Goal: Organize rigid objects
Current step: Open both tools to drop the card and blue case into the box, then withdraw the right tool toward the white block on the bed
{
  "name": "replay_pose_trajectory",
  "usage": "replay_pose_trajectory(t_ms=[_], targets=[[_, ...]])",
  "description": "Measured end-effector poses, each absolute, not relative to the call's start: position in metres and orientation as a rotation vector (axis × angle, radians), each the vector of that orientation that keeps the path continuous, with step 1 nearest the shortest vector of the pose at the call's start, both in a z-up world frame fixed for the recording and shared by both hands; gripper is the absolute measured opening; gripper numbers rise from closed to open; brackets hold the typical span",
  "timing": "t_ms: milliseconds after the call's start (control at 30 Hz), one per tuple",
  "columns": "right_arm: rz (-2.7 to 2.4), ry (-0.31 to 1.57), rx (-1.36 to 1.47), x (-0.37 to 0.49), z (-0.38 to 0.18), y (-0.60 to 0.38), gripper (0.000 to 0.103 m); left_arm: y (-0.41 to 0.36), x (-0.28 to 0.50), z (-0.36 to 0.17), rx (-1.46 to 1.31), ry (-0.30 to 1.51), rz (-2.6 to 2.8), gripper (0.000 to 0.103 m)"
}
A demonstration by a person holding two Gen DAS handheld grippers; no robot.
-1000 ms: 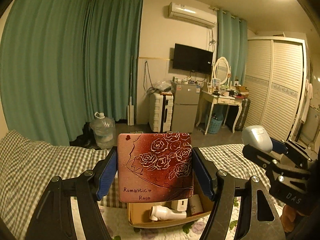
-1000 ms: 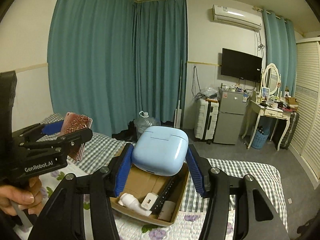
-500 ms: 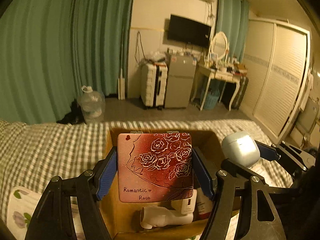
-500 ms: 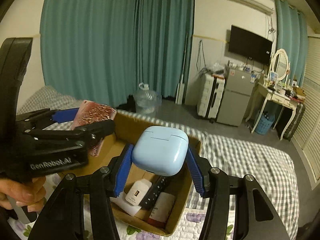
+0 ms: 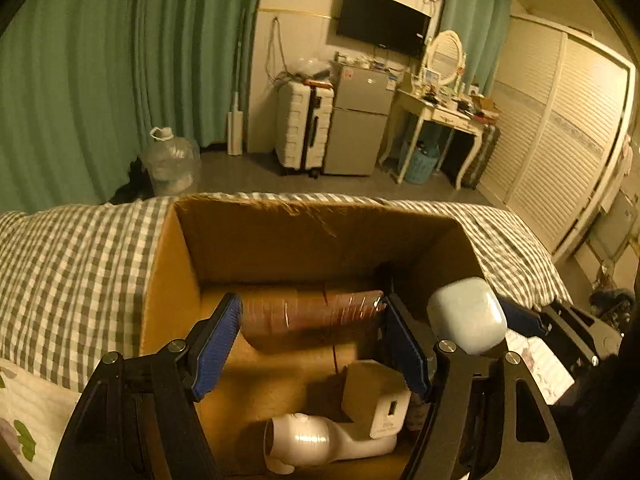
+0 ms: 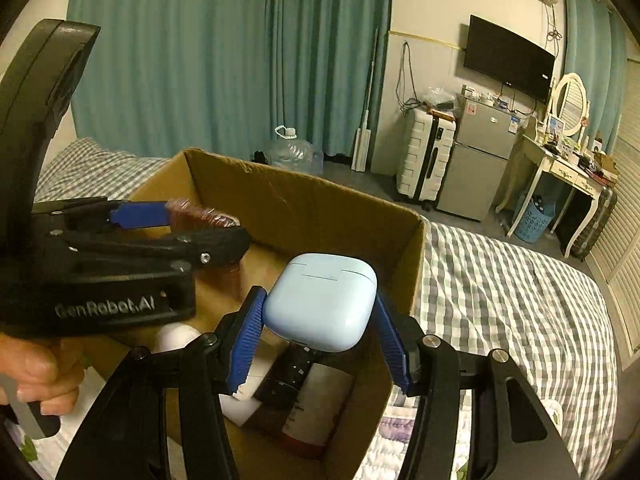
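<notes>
An open cardboard box (image 5: 280, 236) sits on the bed. My left gripper (image 5: 312, 320) is inside it, shut on a red rose-patterned tin (image 5: 312, 314), now tipped so only its edge shows; the tin also shows in the right wrist view (image 6: 200, 216). My right gripper (image 6: 320, 324) is shut on a light blue earbud case (image 6: 320, 300) and holds it over the box (image 6: 304, 208); the case shows in the left wrist view (image 5: 466, 320). In the box lie a white plastic piece (image 5: 320, 440), a white charger (image 5: 384, 404), a black remote (image 6: 294, 368) and a bottle (image 6: 316, 412).
The bed has a grey checked cover (image 6: 512, 288) and a floral quilt (image 5: 20, 420). Beyond it stand a water jug (image 5: 170, 166), a white suitcase (image 5: 304, 128), a small fridge (image 5: 360, 120), a dressing table (image 5: 444, 116) and green curtains (image 5: 120, 60).
Both grippers have moved down and forward to the box. The left gripper has lowered into it and tipped the tin forward. The right gripper now holds the case over the box.
</notes>
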State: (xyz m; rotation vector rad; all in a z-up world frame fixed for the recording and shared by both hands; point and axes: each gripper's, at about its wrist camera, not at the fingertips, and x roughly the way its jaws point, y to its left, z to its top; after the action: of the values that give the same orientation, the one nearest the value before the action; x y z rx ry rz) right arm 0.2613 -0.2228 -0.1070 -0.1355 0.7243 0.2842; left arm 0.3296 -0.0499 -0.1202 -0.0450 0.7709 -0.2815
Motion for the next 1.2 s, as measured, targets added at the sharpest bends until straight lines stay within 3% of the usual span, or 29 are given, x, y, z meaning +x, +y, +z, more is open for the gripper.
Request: replay_pose_trajectory(t_ms=[167, 300, 467, 533, 1000, 1200], targets=[[0.278, 0.741, -0.132, 0.263, -0.113, -0.227, 0.055, -0.045, 0.329, -0.114, -0.044, 0.751, -0.284, 0.074], [0.271, 0.716, -0.124, 0.254, -0.105, -0.227, 0.066, -0.038, 0.321, -0.105, -0.043, 0.732, -0.271, 0.074], [0.262, 0.682, -0.113, 0.243, -0.085, -0.227, 0.066, -0.028, 0.304, -0.082, -0.055, 0.691, -0.247, 0.074], [0.25, 0.666, -0.115, 0.236, -0.074, -0.226, 0.074, -0.023, 0.295, -0.069, -0.056, 0.665, -0.236, 0.074], [0.173, 0.456, -0.092, 0.164, 0.031, -0.235, 0.101, 0.004, 0.218, 0.016, -0.048, 0.472, -0.169, 0.075], [0.18, 0.382, -0.076, 0.122, 0.071, -0.237, 0.103, 0.015, 0.18, 0.045, -0.037, 0.415, -0.169, 0.075]])
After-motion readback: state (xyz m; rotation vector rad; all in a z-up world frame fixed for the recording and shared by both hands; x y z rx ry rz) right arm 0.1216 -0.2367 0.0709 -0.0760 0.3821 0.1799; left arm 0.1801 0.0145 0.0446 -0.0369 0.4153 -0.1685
